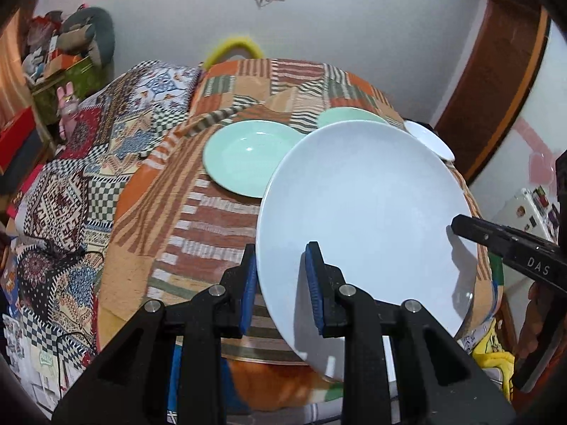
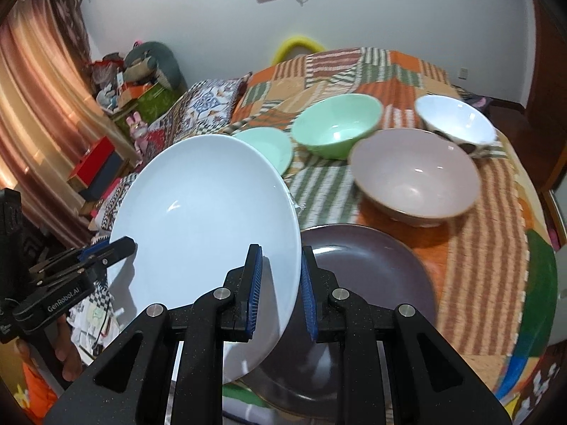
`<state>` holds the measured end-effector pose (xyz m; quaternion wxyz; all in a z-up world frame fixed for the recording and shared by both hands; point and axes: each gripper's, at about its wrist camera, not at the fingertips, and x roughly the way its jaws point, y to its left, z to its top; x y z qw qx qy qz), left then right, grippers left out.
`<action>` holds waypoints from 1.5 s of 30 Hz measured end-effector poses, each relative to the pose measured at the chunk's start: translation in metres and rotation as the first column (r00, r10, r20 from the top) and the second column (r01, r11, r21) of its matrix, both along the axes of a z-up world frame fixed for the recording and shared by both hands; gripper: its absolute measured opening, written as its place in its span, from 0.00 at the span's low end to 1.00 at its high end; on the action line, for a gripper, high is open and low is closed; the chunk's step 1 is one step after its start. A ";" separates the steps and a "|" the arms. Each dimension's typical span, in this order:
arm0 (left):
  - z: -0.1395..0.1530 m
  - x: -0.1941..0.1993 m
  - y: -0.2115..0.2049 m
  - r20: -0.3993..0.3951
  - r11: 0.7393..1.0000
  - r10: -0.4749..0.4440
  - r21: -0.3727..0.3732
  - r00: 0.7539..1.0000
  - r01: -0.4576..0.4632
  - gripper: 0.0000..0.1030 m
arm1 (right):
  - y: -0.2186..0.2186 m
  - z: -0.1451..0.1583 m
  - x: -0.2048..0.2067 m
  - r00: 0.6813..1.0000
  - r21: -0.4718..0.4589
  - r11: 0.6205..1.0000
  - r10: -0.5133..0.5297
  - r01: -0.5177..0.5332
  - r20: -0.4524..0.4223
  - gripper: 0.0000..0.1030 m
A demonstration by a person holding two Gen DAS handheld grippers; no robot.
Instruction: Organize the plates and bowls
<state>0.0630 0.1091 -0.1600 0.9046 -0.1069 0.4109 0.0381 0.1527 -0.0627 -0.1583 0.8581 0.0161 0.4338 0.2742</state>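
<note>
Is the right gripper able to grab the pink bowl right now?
Probably not yet. The right gripper is shut on the white plate, which the left gripper grips too. The pink bowl sits in the open beyond the dark plate, but the gripper must let go first.

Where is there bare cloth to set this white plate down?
The striped cloth left of the white plate and in front of the green plate is bare. The right side is crowded: dark plate, pink bowl, green bowl and spotted white bowl sit close together.
</note>
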 end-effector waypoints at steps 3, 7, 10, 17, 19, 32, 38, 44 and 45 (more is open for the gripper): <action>0.001 0.004 -0.016 -0.006 0.999 -0.028 0.015 1.000 0.028 0.25 | -0.015 0.000 -0.002 1.000 0.009 1.000 -0.027 0.027 0.004 0.20; -0.002 0.010 -0.034 -0.021 0.998 -0.061 0.019 0.998 0.061 0.25 | -0.034 -0.002 -0.004 0.998 0.013 0.998 -0.059 0.059 -0.004 0.20; -0.005 0.015 -0.044 -0.035 0.996 -0.083 0.030 0.996 0.084 0.25 | -0.044 -0.005 -0.005 0.997 0.015 0.997 -0.081 0.081 -0.014 0.20; -0.015 0.028 -0.058 -0.072 0.991 -0.127 0.032 0.989 0.130 0.26 | -0.061 -0.013 -0.006 0.991 0.008 0.992 -0.124 0.124 -0.041 0.21; -0.020 0.032 -0.060 -0.090 0.990 -0.137 0.029 0.987 0.140 0.26 | -0.065 -0.017 -0.007 0.990 0.002 0.991 -0.132 0.132 -0.051 0.21; -0.045 0.045 -0.073 -0.159 0.985 -0.173 -0.002 0.972 0.175 0.26 | -0.078 -0.034 -0.004 0.979 -0.018 0.985 -0.172 0.171 -0.113 0.22; -0.055 0.052 -0.077 -0.181 0.983 -0.184 -0.013 0.966 0.185 0.26 | -0.080 -0.040 -0.004 0.974 -0.031 0.983 -0.183 0.180 -0.133 0.22; -0.063 0.059 -0.079 -0.200 0.981 -0.194 -0.022 0.960 0.194 0.27 | -0.081 -0.044 -0.001 0.971 -0.040 0.982 -0.186 0.182 -0.152 0.22; -0.065 0.060 -0.079 -0.204 0.980 -0.197 -0.024 0.959 0.196 0.27 | -0.081 -0.045 0.000 0.970 -0.043 0.982 -0.186 0.182 -0.153 0.22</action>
